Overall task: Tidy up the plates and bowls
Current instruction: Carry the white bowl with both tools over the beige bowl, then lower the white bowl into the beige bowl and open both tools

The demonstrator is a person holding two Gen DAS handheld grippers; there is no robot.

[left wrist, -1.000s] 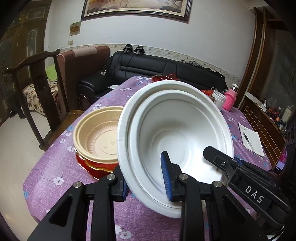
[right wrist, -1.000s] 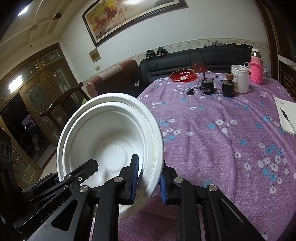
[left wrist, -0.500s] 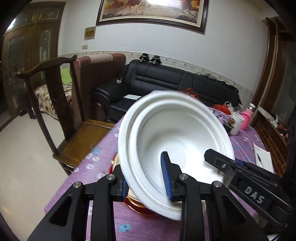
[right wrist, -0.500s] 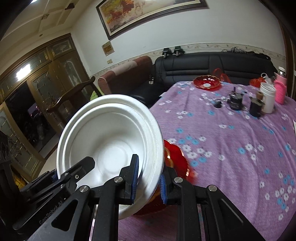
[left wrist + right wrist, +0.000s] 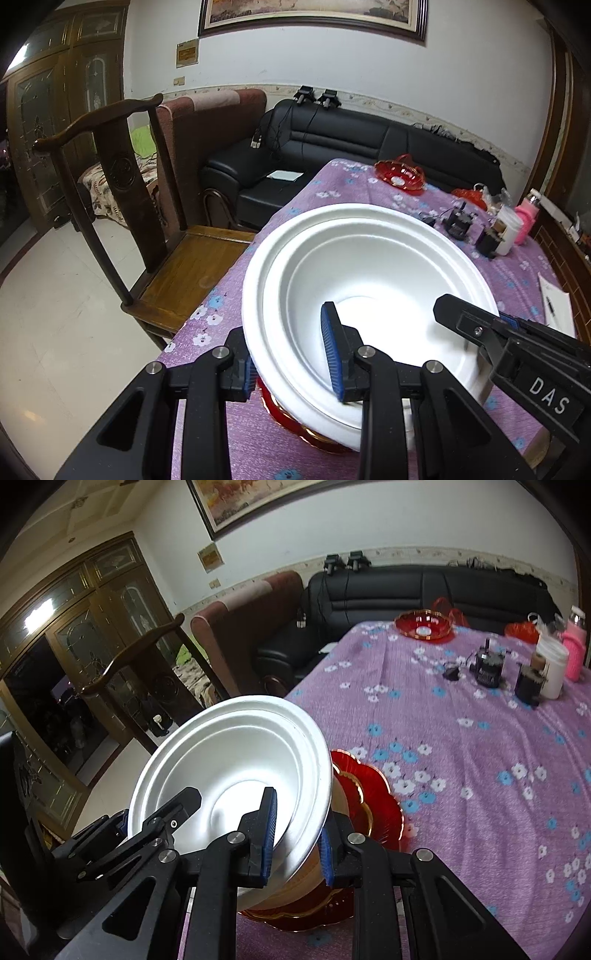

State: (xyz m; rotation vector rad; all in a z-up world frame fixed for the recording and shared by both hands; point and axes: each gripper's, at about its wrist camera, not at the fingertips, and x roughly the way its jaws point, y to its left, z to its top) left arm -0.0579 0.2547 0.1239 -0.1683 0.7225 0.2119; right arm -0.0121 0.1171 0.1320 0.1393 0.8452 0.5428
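The white bowl (image 5: pixel 369 295) is gripped on opposite sides of its rim by both tools. The left gripper (image 5: pixel 291 362) is closed onto the near-left rim, one blue pad inside the bowl and one outside; the right gripper (image 5: pixel 295 830) is closed the same way onto the right rim, which is wedged between its pads.

A second ago the bowl was held tilted and clear above the purple tablecloth (image 5: pixel 480 775), with the tan bowl on the red plate seen off to its left. Now the bowl is brought over that stack at the near-left corner of the table: the red scalloped plate (image 5: pixel 376 805) shows just beyond and below its rim, and a tan wall, judged to be the tan bowl (image 5: pixel 303 882), is seen directly beneath it. Whether the white bowl is already seated in the tan one or hangs just above it cannot be told.

The nesting step is therefore judged to be nearly complete; only lowering and release appear to remain. A second red dish (image 5: pixel 423 626) is left at the far end, well apart from the stack.
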